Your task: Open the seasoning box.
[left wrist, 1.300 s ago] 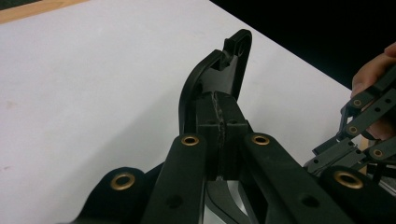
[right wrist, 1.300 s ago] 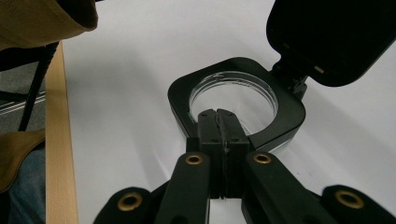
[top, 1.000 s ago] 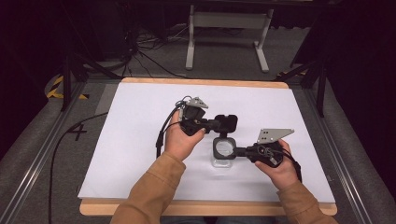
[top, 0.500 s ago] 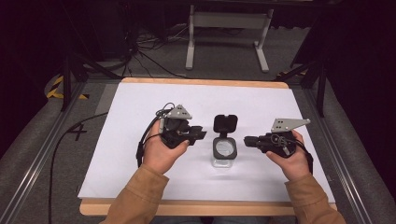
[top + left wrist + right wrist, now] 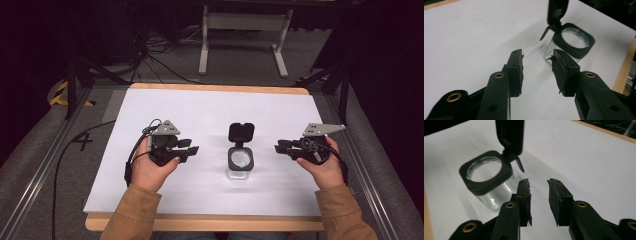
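The clear square jar point(image 5: 239, 167) with its black flip lid point(image 5: 241, 132) open was flanked by the left gripper point(image 5: 192, 149) and right gripper point(image 5: 278, 148), both held apart and empty; closing the lid was judged the likely next move.

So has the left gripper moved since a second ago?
Yes. The left gripper has pulled back leftward, away from the clear jar, which stays put; its jaws stand open.

White-topped table point(image 5: 200, 115); clear jar point(image 5: 240, 167), black hinged lid open, standing near centre.
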{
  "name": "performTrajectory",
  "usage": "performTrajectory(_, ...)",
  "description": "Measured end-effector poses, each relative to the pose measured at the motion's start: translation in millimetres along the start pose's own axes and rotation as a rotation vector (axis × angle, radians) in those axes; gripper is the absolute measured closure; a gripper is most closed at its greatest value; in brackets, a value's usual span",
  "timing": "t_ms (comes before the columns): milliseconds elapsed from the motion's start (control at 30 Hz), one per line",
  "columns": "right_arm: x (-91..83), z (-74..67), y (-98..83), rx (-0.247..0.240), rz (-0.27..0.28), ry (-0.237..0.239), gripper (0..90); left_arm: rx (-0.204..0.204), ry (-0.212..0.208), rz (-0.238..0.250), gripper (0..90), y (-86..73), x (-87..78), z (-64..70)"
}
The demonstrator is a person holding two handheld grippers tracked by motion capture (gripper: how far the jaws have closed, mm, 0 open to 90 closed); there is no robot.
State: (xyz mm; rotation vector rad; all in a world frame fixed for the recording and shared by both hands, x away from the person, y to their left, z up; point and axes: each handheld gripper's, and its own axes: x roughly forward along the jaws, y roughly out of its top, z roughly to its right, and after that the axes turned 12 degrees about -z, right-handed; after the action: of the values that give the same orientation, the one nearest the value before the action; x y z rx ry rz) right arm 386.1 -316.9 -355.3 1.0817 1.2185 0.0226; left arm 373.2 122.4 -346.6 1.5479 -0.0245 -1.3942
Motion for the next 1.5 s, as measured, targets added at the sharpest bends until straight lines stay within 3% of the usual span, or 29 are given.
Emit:
performTrajectory(167, 1.5, 11.6, -10.6, 0.033, -0.018, -0.016, 65.2, -0.022, 0.007, 0.007, 55.7, -19.4, 6.3, -18.0)
performTrajectory(267, 2.3, 18.1, -16.3, 0.046, -0.027, -0.037, 62.5, -0.036, 0.030, -0.022, 53.7, -28.7, 10.0, -27.5)
performTrajectory(467, 7.6, 31.9, -28.7, 0.065, -0.032, -0.065, 59.3, -0.074, 0.018, -0.056, 50.9, -48.3, 22.7, -45.8)
performTrajectory(500, 9.1, 33.6, -30.5, 0.069, -0.034, -0.067, 59.1, -0.065, 0.026, -0.060, 50.0, -50.1, 24.1, -47.9)
performTrajectory(700, 20.1, 42.9, -40.2, 0.098, -0.088, -0.062, 58.6, -0.050, 0.014, -0.075, 46.9, -61.2, 37.0, -54.9)
performTrajectory(800, 26.6, 46.8, -45.1, 0.105, -0.115, -0.068, 57.9, 0.003, -0.009, -0.046, 45.1, -68.6, 44.1, -60.0)
performTrajectory(867, 30.0, 48.4, -47.5, 0.103, -0.120, -0.070, 57.6, 0.002, -0.009, -0.058, 44.9, -70.5, 45.7, -60.9)
performTrajectory(933, 33.4, 49.6, -49.6, 0.097, -0.123, -0.075, 57.3, -0.005, 0.007, -0.081, 44.7, -72.6, 47.9, -62.0)
performTrajectory(967, 34.9, 49.9, -50.5, 0.094, -0.124, -0.077, 57.3, 0.010, 0.019, -0.093, 44.3, -72.6, 47.7, -63.3)
performTrajectory(1100, 39.5, 50.2, -53.0, 0.088, -0.121, -0.082, 57.2, -0.004, 0.026, -0.103, 42.9, -72.9, 49.0, -62.4)
performTrajectory(1233, 42.8, 49.1, -54.0, 0.083, -0.116, -0.092, 57.2, 0.004, 0.067, -0.146, 41.5, -74.6, 51.8, -62.5)
performTrajectory(1333, 44.0, 48.0, -54.1, 0.083, -0.111, -0.092, 57.2, -0.013, 0.074, -0.146, 41.4, -75.6, 51.9, -64.5)
performTrajectory(1433, 44.7, 48.2, -54.7, 0.087, -0.104, -0.103, 56.5, -0.020, 0.109, -0.131, 40.5, -77.3, 51.1, -68.0)
performTrajectory(1500, 45.2, 48.4, -55.3, 0.099, -0.099, -0.114, 56.5, -0.033, 0.107, -0.127, 39.7, -78.2, 52.4, -68.5)
